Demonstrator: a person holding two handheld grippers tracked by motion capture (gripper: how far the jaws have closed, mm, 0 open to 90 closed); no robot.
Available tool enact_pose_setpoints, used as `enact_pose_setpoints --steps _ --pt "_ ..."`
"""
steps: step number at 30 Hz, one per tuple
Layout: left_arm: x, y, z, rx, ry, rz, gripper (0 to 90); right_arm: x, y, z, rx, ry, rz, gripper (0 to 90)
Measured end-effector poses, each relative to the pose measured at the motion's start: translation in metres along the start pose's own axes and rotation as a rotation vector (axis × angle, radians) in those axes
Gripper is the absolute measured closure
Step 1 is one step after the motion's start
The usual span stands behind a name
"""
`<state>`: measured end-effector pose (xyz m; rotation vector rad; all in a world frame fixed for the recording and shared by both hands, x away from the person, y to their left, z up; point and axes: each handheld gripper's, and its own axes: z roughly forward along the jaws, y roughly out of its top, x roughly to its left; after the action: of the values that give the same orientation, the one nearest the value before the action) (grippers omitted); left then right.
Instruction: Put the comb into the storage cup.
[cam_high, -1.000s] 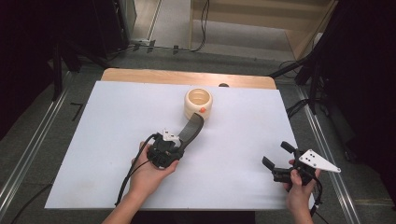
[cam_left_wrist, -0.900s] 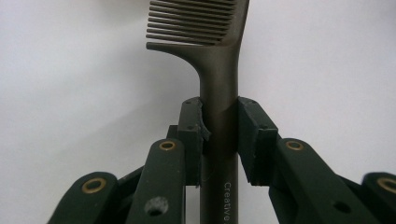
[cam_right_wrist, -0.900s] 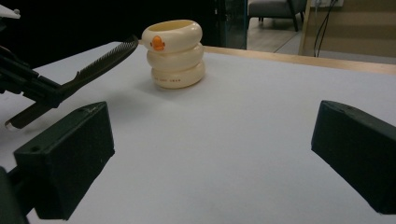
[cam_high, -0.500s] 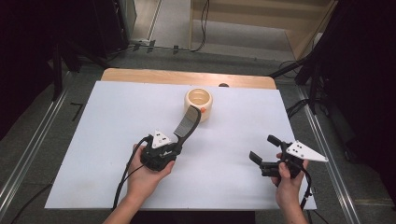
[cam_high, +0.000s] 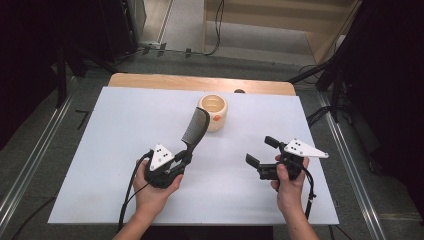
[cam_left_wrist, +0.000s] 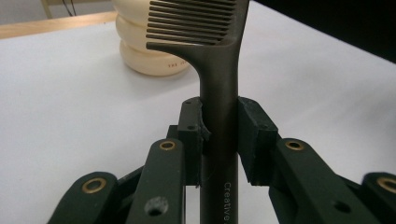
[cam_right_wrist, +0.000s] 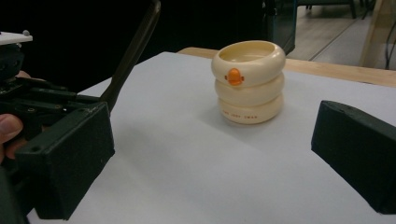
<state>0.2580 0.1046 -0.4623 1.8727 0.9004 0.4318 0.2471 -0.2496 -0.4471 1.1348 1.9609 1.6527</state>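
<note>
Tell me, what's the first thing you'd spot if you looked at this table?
Probably the dark comb sticking up near the middle of the white table, pinched by its handle in the left gripper. Just beyond its teeth sits a cream cup shaped like stacked rings, with a little orange beak on its side. Off to the right, the right gripper is open, holding nothing, and pointing toward the cup.
</note>
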Motion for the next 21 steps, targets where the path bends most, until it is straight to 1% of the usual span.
enact_pose_setpoints --steps 1,7,10,14,16,17,19,20,21 --pt "0.001 0.000 0.000 -0.003 -0.001 0.004 73.1 0.002 0.002 0.003 0.006 0.003 -0.003 0.0" --pt "0.002 -0.004 -0.003 -0.037 -0.020 -0.010 73.2 0.012 0.010 0.020 0.022 0.028 -0.004 0.0" --pt "0.000 -0.005 -0.004 -0.044 -0.024 -0.008 73.2 0.015 0.012 0.025 0.027 0.032 0.004 0.0" --pt "-0.003 -0.007 -0.004 -0.055 -0.032 -0.003 73.2 0.023 0.015 0.038 0.043 0.058 0.010 0.0" --pt "-0.006 -0.007 -0.004 -0.063 -0.034 0.010 73.2 0.026 0.017 0.043 0.046 0.067 0.012 0.2" --pt "-0.006 -0.007 -0.004 -0.063 -0.034 0.010 73.2 0.027 0.018 0.044 0.041 0.068 0.018 4.7" --pt "-0.008 -0.007 -0.003 -0.071 -0.039 0.014 73.2 0.029 0.019 0.047 0.032 0.084 0.041 5.3" --pt "-0.009 -0.007 -0.003 -0.074 -0.042 0.013 73.2 0.029 0.020 0.049 0.031 0.090 0.044 5.8" --pt "-0.010 -0.007 -0.003 -0.070 -0.043 0.016 73.2 0.030 0.021 0.050 0.034 0.091 0.049 8.5"
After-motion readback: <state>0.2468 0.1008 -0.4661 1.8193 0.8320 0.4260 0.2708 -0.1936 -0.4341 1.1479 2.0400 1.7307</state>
